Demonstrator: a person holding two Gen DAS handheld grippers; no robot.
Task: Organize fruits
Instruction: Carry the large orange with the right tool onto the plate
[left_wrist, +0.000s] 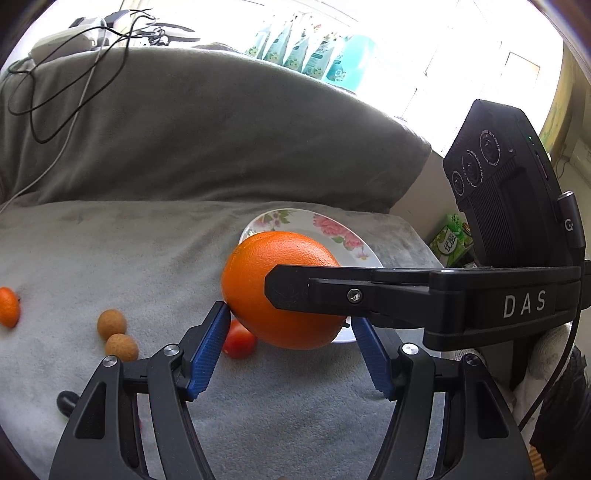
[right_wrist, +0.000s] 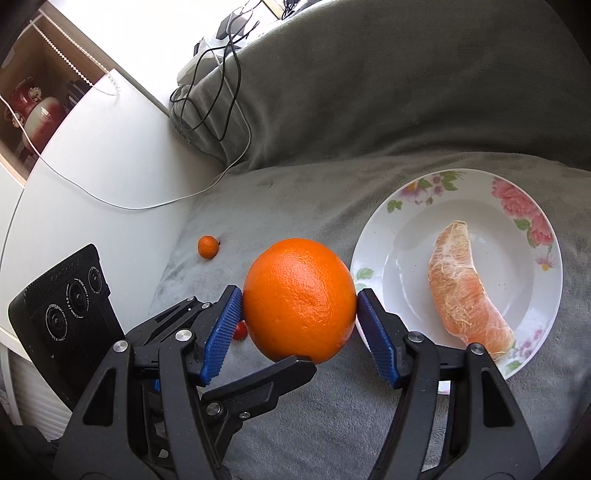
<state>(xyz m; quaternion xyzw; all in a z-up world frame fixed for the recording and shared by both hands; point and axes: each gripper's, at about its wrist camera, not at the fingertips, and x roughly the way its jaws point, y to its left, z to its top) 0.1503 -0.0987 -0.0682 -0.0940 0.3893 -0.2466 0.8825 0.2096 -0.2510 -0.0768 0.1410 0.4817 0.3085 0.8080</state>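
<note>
A large orange (left_wrist: 266, 258) hangs above the grey blanket, gripped from two sides. My left gripper (left_wrist: 290, 314) is shut on it with its blue pads on either flank. My right gripper (right_wrist: 300, 295) is shut on the same orange (right_wrist: 299, 280). One black finger (left_wrist: 314, 291) of the right gripper crosses in front of the fruit in the left wrist view. A floral plate (right_wrist: 406, 236) to the right holds a peeled citrus segment (right_wrist: 469, 288). The plate (left_wrist: 295, 218) lies just behind the orange in the left wrist view.
On the blanket lie a small mandarin (left_wrist: 7, 306) (right_wrist: 208, 246), two brown longans (left_wrist: 111, 324), and a cherry tomato (left_wrist: 240, 341) (right_wrist: 241, 330). Cables (right_wrist: 221, 110) trail over the grey cushion. A white table (right_wrist: 92, 166) stands at the left; green cartons (left_wrist: 450, 240) sit at the right.
</note>
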